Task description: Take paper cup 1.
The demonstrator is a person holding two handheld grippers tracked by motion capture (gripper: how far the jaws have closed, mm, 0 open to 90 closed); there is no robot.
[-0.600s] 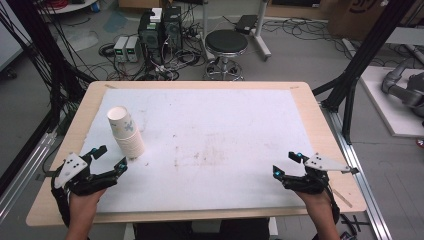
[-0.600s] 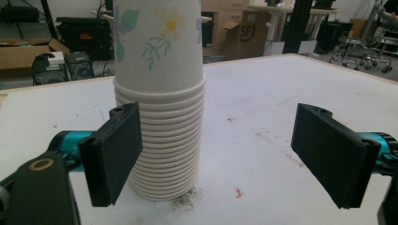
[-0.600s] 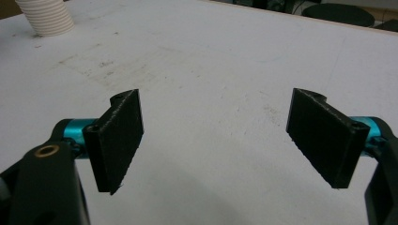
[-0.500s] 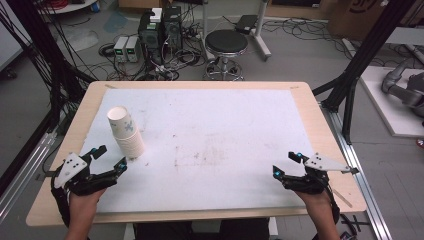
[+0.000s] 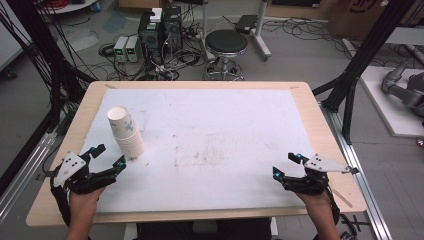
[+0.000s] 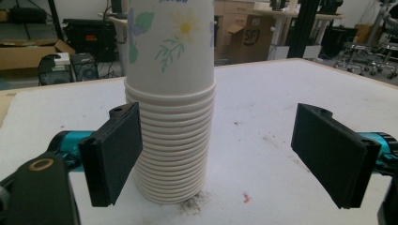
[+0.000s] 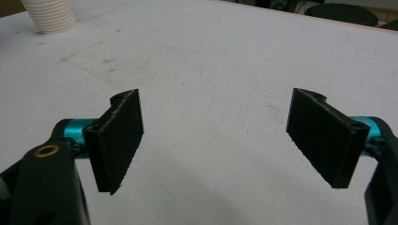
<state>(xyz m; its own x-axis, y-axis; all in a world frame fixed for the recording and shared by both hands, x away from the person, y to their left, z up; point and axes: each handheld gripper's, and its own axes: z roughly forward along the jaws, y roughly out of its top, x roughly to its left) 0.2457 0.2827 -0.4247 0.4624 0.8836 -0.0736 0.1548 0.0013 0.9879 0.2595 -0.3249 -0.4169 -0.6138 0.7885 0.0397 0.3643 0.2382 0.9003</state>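
Observation:
A stack of white paper cups (image 5: 126, 131) with a flower print stands on the white table top (image 5: 210, 130) at the left. My left gripper (image 5: 110, 156) rests near the front left edge, just in front of the stack, and its jaws stand open. In the left gripper view the cup stack (image 6: 171, 108) rises beyond the jaws, apart from both pads. My right gripper (image 5: 285, 166) sits at the front right, open with nothing between its jaws. The right gripper view has the base of the cup stack (image 7: 49, 16) far off at the top left.
The table has a wooden rim (image 5: 320, 115). Behind it stand a black stool (image 5: 226, 44), computer boxes (image 5: 160, 27) and loose cables on the floor. Black frame posts (image 5: 360, 65) rise at the right and left sides.

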